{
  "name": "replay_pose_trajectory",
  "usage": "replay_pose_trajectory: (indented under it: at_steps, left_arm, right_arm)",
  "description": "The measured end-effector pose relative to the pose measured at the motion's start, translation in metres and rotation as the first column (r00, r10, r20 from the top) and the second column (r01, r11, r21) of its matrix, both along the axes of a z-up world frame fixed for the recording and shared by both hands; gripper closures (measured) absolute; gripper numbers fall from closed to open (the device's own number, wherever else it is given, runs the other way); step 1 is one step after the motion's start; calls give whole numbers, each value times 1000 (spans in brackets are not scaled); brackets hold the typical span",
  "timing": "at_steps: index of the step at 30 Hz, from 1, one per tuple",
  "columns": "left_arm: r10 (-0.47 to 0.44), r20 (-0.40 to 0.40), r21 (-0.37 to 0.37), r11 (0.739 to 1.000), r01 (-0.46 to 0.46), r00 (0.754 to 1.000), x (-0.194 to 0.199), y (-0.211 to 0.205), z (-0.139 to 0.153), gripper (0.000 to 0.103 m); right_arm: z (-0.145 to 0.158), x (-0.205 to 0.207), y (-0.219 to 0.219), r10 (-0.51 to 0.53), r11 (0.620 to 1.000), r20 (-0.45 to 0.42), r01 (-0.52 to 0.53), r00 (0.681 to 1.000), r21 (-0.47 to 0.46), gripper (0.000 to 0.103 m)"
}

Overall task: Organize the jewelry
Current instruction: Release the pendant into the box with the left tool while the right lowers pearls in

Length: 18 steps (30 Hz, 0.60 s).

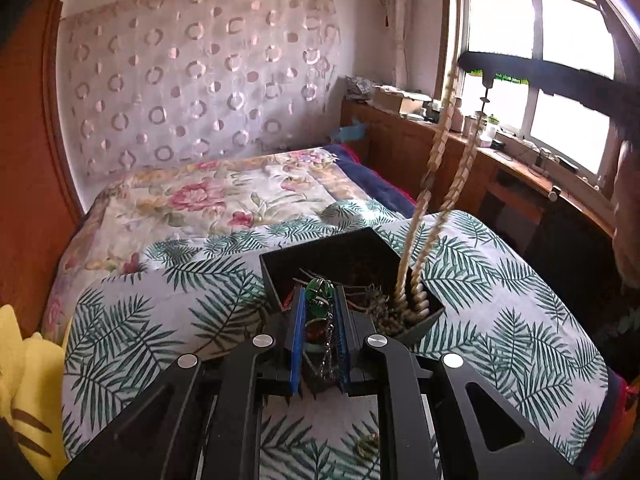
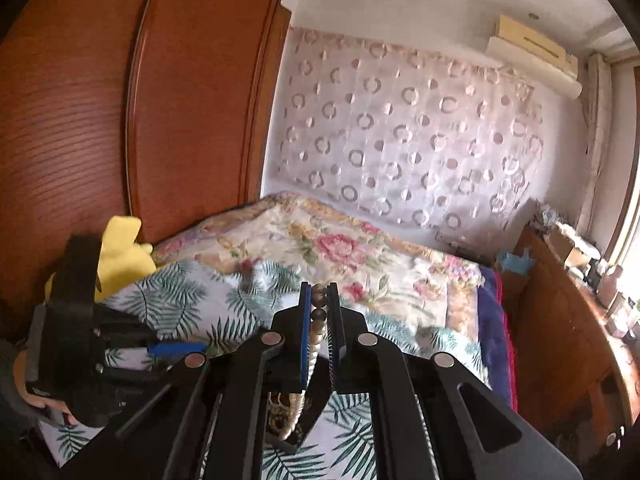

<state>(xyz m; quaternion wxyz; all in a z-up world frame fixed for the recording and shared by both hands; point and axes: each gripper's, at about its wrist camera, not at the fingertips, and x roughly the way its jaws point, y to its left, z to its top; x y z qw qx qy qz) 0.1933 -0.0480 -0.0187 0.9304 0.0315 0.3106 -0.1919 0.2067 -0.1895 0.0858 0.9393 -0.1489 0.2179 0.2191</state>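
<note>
A: What is the left gripper (image 1: 319,300) doing?

B: Its jaws are standing nearly together, pinching a piece with green stones and a thin metal chain (image 1: 320,312) that is hanging down between the blue pads. It is hovering at the near edge of the black box (image 1: 344,248), which is sitting on the palm-leaf cover (image 1: 160,300) of the bed.

A: And the right gripper (image 2: 319,300)?

B: Its jaws are closing fully on a cream beaded necklace (image 1: 436,168). In the right wrist view a dark bead is showing at the fingertips, and pale beads are running down between the pads.

A: Where is that necklace going?

B: From the left wrist view it is hanging in two strands from the right gripper, high up against the window (image 1: 540,60), down into the right corner of the box, where its lower part is lying coiled.

A: Anything else in the box?

B: Darker tangled pieces are lying in the middle; I cannot tell what they are. A small gold piece (image 1: 366,446) is lying on the cover near the left gripper's base.
</note>
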Motion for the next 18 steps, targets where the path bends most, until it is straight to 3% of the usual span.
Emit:
replay_pose_trajectory:
  at_steps: [8, 15, 18]
  left_arm:
    - [-11, 1, -3, 1000, 11, 1000, 18, -17, 5, 90]
    - [10, -13, 37, 999, -10, 1000, 29, -27, -4, 89]
    - [25, -12, 48, 999, -24, 1000, 29, -26, -10, 59]
  right_arm:
    - [-44, 16, 1, 0, 1000, -125, -2, 992, -13, 94]
    - [-72, 23, -3, 1, 1000, -196, 1, 981, 6, 94]
    - [-77, 23, -4, -4, 1000, -197, 5, 980, 6, 94]
